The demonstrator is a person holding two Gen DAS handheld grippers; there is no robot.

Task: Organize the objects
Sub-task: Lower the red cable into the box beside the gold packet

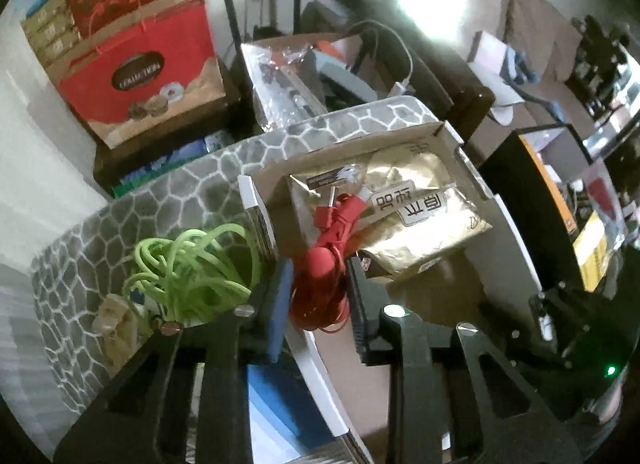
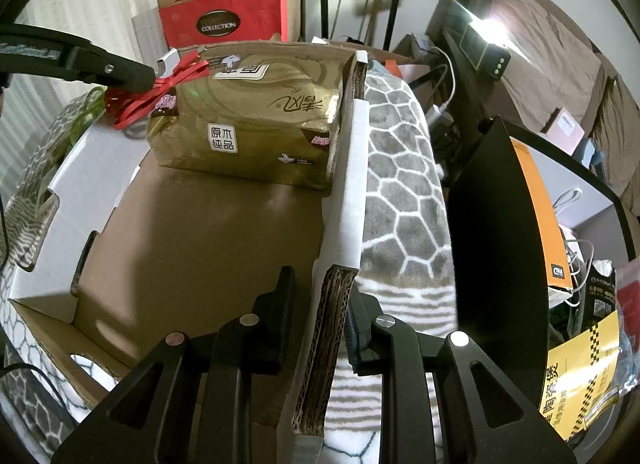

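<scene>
An open cardboard box [image 2: 192, 232] with white walls sits on a grey honeycomb-patterned blanket [image 2: 404, 200]. A gold tissue pack [image 2: 256, 112] lies inside at its far end, also in the left wrist view [image 1: 420, 216]. My left gripper [image 1: 320, 288] is shut on a bundle of red ribbon [image 1: 324, 264] and holds it over the box's near wall; it shows in the right wrist view [image 2: 156, 92]. A green cord bundle [image 1: 192, 272] lies on the blanket outside the box. My right gripper [image 2: 320, 316] straddles the box's right wall [image 2: 336, 304], pressed against it.
Red gift bags and boxes [image 1: 144, 76] stand stacked behind the blanket. A black and orange box [image 2: 504, 232] stands right of the blanket. A silver bag [image 1: 280, 80] and cables lie behind the box. A small beige item [image 1: 112, 316] lies near the green cord.
</scene>
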